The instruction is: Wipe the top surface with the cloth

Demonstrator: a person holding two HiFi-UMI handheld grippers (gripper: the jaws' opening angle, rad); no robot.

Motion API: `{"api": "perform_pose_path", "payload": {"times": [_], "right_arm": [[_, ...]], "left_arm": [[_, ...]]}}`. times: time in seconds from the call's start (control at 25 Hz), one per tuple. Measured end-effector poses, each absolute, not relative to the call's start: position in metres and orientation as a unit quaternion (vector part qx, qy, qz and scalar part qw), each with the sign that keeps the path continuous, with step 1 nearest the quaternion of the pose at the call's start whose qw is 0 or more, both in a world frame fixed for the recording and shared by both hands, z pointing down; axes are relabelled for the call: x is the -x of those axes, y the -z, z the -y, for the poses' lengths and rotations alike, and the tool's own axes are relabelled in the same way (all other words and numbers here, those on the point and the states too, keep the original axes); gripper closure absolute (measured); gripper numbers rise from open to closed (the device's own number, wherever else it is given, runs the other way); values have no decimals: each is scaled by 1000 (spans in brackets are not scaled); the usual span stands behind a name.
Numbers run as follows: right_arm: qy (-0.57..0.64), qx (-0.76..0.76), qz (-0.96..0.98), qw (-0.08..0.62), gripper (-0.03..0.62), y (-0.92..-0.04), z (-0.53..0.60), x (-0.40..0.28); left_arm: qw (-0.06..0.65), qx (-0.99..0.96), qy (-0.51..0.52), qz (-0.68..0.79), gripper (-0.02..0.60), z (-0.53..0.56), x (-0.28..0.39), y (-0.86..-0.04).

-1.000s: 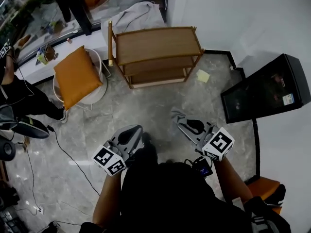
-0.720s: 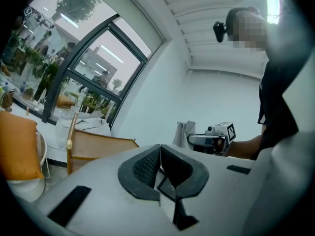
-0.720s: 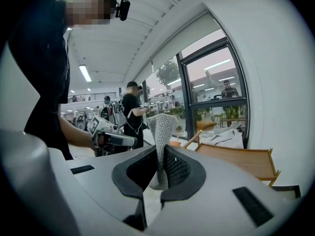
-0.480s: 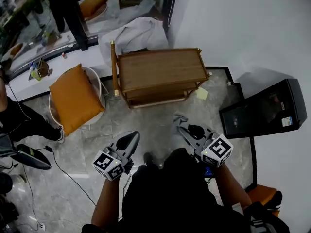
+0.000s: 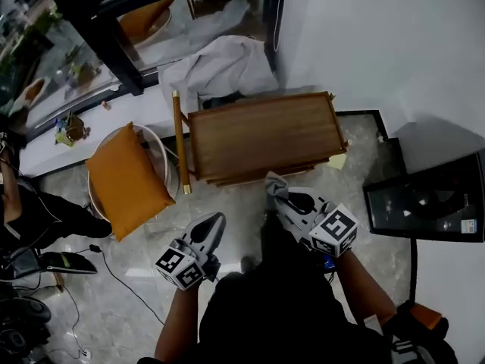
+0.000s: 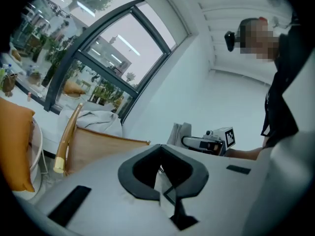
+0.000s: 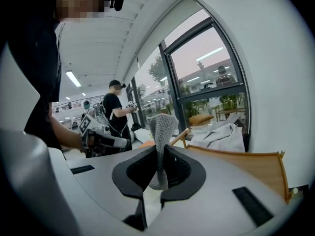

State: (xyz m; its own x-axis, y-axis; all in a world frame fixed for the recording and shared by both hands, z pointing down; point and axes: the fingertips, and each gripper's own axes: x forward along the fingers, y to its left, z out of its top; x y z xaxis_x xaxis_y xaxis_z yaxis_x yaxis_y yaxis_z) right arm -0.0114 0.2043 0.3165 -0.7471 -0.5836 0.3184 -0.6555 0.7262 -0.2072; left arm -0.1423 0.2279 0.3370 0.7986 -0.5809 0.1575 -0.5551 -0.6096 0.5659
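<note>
A wooden shelf unit stands ahead of me; its top surface (image 5: 261,135) is bare brown wood, seen also in the left gripper view (image 6: 103,144) and the right gripper view (image 7: 246,163). My right gripper (image 5: 279,196) is shut on a grey knitted cloth (image 5: 274,184), which sticks up between the jaws (image 7: 160,146), just short of the shelf's front edge. My left gripper (image 5: 214,222) hangs lower left of the shelf, jaws shut and empty (image 6: 162,178).
An orange cushion (image 5: 125,180) lies on a white round chair left of the shelf. A white sheet (image 5: 220,67) is heaped behind it. A black cabinet (image 5: 432,199) stands at the right wall. People stand at the far left, and cables (image 5: 114,279) trail on the floor.
I have stepped closer to the shelf, which now looms larger and nearer both grippers. The right gripper with the cloth has come up to the shelf's front edge.
</note>
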Motion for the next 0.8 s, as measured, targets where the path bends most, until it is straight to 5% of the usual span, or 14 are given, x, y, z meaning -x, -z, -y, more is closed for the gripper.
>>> {"api": "perform_pose_path", "payload": {"times": [0.44, 0.8], "right_arm": [[-186, -242, 943, 135, 562, -338, -57, -2], [-225, -211, 937, 162, 562, -380, 14, 72]], "left_arm": [[332, -837, -25, 435, 569, -79, 129, -345], [409, -785, -47, 462, 569, -5, 155, -379]]}}
